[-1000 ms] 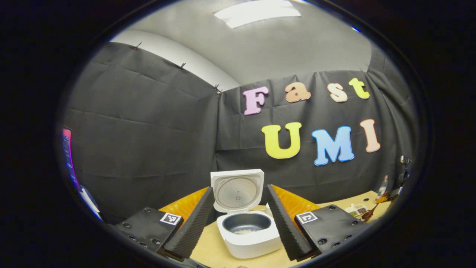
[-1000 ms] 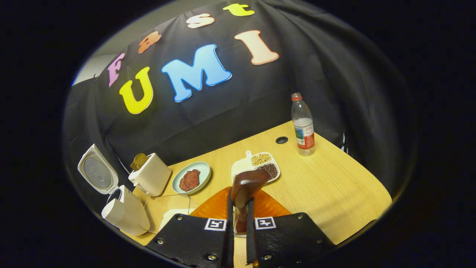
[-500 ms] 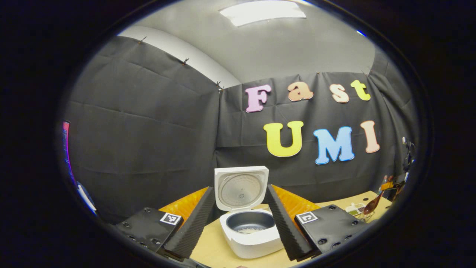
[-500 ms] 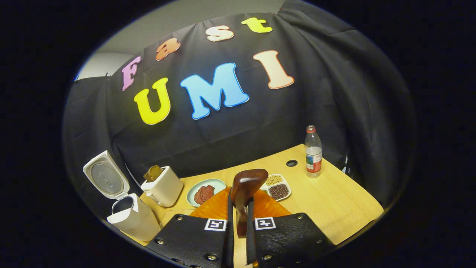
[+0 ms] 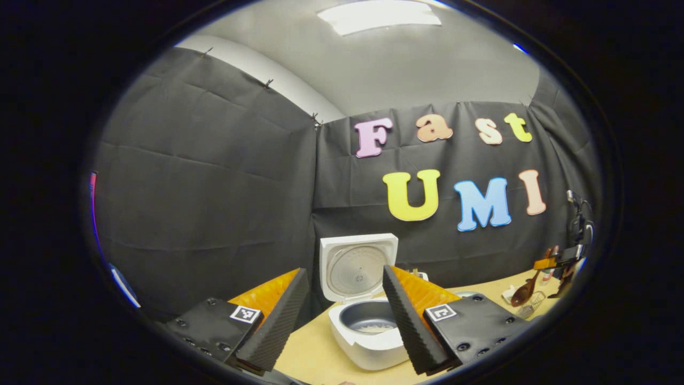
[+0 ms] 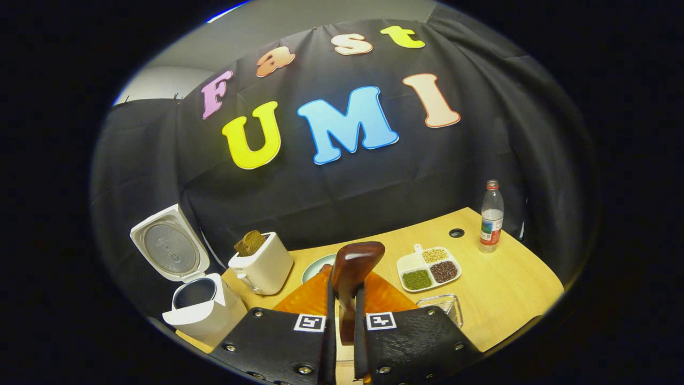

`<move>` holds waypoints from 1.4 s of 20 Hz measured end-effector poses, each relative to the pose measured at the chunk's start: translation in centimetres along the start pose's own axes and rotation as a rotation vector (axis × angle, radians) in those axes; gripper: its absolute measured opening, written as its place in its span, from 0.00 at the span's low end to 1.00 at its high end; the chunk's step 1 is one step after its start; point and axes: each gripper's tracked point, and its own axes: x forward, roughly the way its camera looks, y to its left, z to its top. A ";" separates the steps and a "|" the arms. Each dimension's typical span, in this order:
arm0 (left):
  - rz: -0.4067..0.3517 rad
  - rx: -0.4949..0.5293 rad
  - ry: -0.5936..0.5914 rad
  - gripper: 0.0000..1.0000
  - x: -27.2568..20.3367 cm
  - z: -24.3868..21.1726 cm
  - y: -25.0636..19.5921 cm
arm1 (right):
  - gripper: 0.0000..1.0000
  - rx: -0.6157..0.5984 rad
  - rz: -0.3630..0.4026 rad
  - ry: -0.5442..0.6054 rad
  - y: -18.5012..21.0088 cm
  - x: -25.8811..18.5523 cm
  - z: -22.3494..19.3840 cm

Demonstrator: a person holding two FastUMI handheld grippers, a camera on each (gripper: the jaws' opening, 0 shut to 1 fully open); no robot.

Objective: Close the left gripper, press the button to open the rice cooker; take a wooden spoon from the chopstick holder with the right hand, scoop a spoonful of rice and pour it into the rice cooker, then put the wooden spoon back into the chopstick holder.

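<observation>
Two grippers were at work over one wooden bench point(image 6: 497, 289). The right gripper point(image 6: 343, 326) had its fingers pinched on the handle of the single wooden spoon point(image 6: 352, 267), whose dark bowl stood up above the fingertips, lifted clear of the bench. In the left gripper view that same spoon point(image 5: 523, 293) showed far off to the right, held above a wire chopstick holder point(image 5: 531, 306).

The left gripper point(image 5: 344, 315) hung with its fingers spread wide apart, nothing between them, and the one rice cooker point(image 5: 368, 334) sat just ahead in the gap. Its lid stood upright and open, and the dark inner pot held a little rice at the bottom.

In the right gripper view the rice cooker point(image 6: 200, 315) stood at the bench's left edge, the lid tilted back toward the black wall. One white toaster point(image 6: 262, 267) with a brown slice in its slot stood just beside it. One pale plate point(image 6: 315, 266) lay behind the spoon, mostly hidden. One white divided tray point(image 6: 414, 263) carried three heaps, green, dark and tan. The wire chopstick holder point(image 6: 446, 306) sat near the front, just right of the gripper. One water bottle point(image 6: 490, 216) stood upright near the far right corner, beside a round hole point(image 6: 456, 233) in the bench top. The stretch of bench between tray, bottle and right edge lay open.
</observation>
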 end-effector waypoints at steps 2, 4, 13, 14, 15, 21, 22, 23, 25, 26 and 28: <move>-0.003 0.011 0.004 0.95 0.3 -0.3 1.0 | 0.13 -0.036 -0.012 0.007 0.6 1.1 -1.2; -0.006 0.009 0.010 0.95 0.7 -0.4 1.9 | 0.13 -0.085 -0.030 0.027 0.8 2.4 -2.6; -0.013 0.020 0.039 0.96 2.5 -1.7 4.6 | 0.13 -0.171 -0.094 0.117 2.3 5.7 -8.8; -0.013 0.019 0.043 0.96 2.7 -1.9 4.9 | 0.13 -0.174 -0.094 0.113 2.9 5.9 -9.1; -0.014 0.018 0.045 0.96 2.7 -2.1 5.2 | 0.13 -0.174 -0.086 0.116 3.5 6.0 -9.4; -0.006 0.003 0.055 0.96 3.1 -2.6 6.1 | 0.13 -0.109 -0.005 0.159 7.9 6.2 -11.4; -0.005 0.002 0.056 0.96 3.1 -2.6 6.2 | 0.14 -0.079 0.004 0.168 8.2 6.2 -11.6; -0.004 0.001 0.055 0.96 3.0 -2.6 6.3 | 0.14 -0.052 0.011 0.175 8.3 6.2 -11.6; -0.002 0.001 0.052 0.96 2.9 -2.4 6.3 | 0.13 0.031 0.026 0.185 8.2 6.3 -11.6; -0.001 0.002 0.051 0.96 2.8 -2.4 6.3 | 0.13 0.093 0.026 0.189 7.8 6.2 -11.6; -0.001 0.003 0.050 0.96 2.8 -2.2 6.2 | 0.13 0.223 0.018 0.198 6.5 6.2 -11.5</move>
